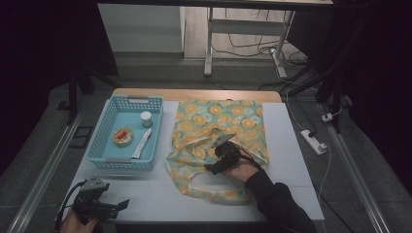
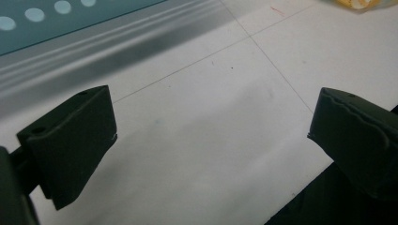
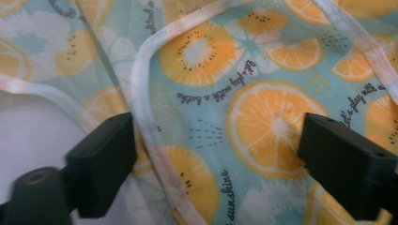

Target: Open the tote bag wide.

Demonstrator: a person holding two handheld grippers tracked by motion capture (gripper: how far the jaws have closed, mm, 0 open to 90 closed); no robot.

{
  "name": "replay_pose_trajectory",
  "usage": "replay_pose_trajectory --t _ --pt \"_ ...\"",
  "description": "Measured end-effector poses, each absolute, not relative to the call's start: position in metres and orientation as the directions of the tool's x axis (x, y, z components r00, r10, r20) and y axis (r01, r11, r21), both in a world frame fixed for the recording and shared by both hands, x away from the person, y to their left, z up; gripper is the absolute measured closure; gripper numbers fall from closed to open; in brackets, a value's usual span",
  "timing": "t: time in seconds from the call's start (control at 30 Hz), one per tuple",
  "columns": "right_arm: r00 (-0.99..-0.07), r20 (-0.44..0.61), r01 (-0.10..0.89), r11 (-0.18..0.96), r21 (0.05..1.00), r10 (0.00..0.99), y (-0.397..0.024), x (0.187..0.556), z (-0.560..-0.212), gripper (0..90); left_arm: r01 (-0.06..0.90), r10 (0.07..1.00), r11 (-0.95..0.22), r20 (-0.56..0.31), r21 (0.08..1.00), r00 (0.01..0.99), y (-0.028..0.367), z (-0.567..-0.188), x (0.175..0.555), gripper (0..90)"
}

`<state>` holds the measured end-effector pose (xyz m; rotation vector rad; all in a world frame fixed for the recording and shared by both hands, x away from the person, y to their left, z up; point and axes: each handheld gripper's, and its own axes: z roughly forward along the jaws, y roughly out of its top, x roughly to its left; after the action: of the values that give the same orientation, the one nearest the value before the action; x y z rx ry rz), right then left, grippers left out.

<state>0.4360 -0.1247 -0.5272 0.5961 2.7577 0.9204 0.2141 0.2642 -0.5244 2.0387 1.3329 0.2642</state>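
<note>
High view: right gripper, jaws spread, hovers over fruit-print bag, likely seeking its handle; left gripper, spread, idles at seven o'clock.

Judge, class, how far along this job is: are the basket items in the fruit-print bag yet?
Nothing looks packed yet: the round tin, small jar and tube all lie in the blue basket. In hand: the right gripper, jaws open, hovers over the fruit-print bag, near a white-trimmed edge. The left gripper waits open above bare table. Any packing remains.
</note>
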Motion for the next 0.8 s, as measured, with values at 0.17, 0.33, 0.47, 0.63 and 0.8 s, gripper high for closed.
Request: replay_pose_trajectory --t 0.17,0.33,0.47,0.63,0.8 --pt "-0.932 -0.037 0.267 0.751 0.604 0.361 -0.123 0.428 -0.522 51.0 0.734 0.871 -0.246 -0.189 0.633 0.454 0.264 -0.524 0.214 1.2" --pt "-0.953 -0.02 0.231 0.765 0.601 0.303 -0.121 0.423 -0.519 83.4 0.735 0.871 -0.248 -0.187 0.631 0.455 0.264 -0.524 0.214 1.2" --pt "-0.954 0.006 0.245 0.767 0.594 0.3 -0.12 0.426 -0.518 88.5 0.735 0.871 -0.248 -0.187 0.631 0.454 0.264 -0.524 0.215 1.3" --pt "-0.944 0.039 0.28 0.734 0.619 0.328 -0.124 0.43 -0.511 89.1 0.735 0.871 -0.248 -0.188 0.631 0.454 0.264 -0.524 0.215 1.3" --pt "-0.943 0.037 0.274 0.709 0.65 0.331 -0.128 0.432 -0.5 89.9 0.736 0.871 -0.246 -0.189 0.631 0.453 0.264 -0.524 0.215 1.2"
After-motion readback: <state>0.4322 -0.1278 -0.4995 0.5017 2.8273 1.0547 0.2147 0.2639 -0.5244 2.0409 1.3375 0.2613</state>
